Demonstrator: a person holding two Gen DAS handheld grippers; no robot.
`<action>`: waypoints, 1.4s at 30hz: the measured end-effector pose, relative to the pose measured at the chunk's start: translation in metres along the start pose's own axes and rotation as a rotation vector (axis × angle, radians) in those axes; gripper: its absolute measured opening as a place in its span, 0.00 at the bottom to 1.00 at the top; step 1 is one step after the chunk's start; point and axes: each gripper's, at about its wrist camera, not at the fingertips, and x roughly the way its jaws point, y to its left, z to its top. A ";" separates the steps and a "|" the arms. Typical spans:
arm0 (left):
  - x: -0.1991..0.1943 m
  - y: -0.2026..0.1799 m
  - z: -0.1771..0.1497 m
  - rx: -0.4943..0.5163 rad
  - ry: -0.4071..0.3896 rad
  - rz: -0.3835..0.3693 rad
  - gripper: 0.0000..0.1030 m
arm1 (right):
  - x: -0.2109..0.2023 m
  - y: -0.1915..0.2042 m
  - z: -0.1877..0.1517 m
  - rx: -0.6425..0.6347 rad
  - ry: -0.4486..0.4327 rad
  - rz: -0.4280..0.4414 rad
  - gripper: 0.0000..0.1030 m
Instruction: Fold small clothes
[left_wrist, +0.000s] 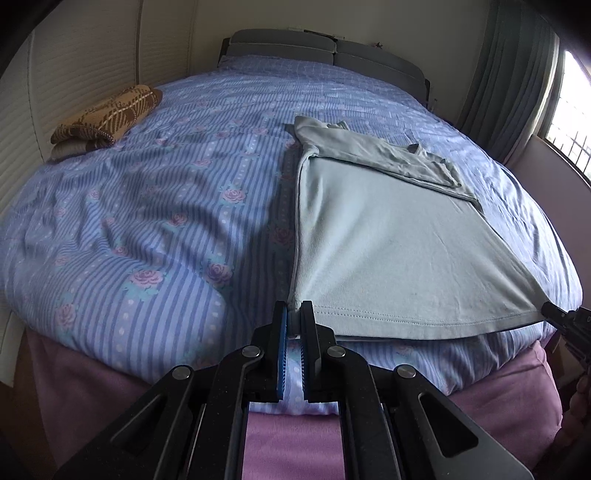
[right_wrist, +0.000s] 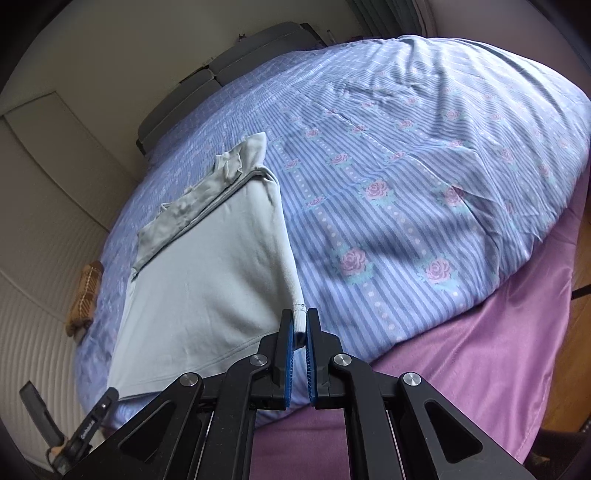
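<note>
This is a bedroom in a home. A wide bed (left_wrist: 147, 206) fills the room, made up with a blue striped cover printed with pink roses, a grey padded headboard (left_wrist: 332, 51) against the pale wall. Grey curtains (left_wrist: 506, 85) hang beside a barred window (left_wrist: 569, 122), and white slatted closet doors (left_wrist: 74, 70) line one side.

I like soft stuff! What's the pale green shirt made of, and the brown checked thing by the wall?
The pale green T-shirt looks like soft matte cotton jersey: fine knit ribs, stitched hem, limp drape. The folded brown plaid blanket looks like thick woven or knitted wool or fleece, judging by its bulky folds; too far to be sure.
</note>
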 end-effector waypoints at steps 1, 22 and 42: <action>-0.004 -0.001 0.001 0.000 -0.013 0.001 0.08 | -0.005 0.002 0.000 -0.008 -0.020 0.007 0.07; 0.046 -0.014 0.177 -0.073 -0.170 -0.046 0.08 | 0.034 0.056 0.124 0.055 -0.216 0.114 0.07; 0.224 -0.020 0.244 -0.081 -0.034 0.006 0.08 | 0.216 0.055 0.225 0.092 -0.106 -0.006 0.07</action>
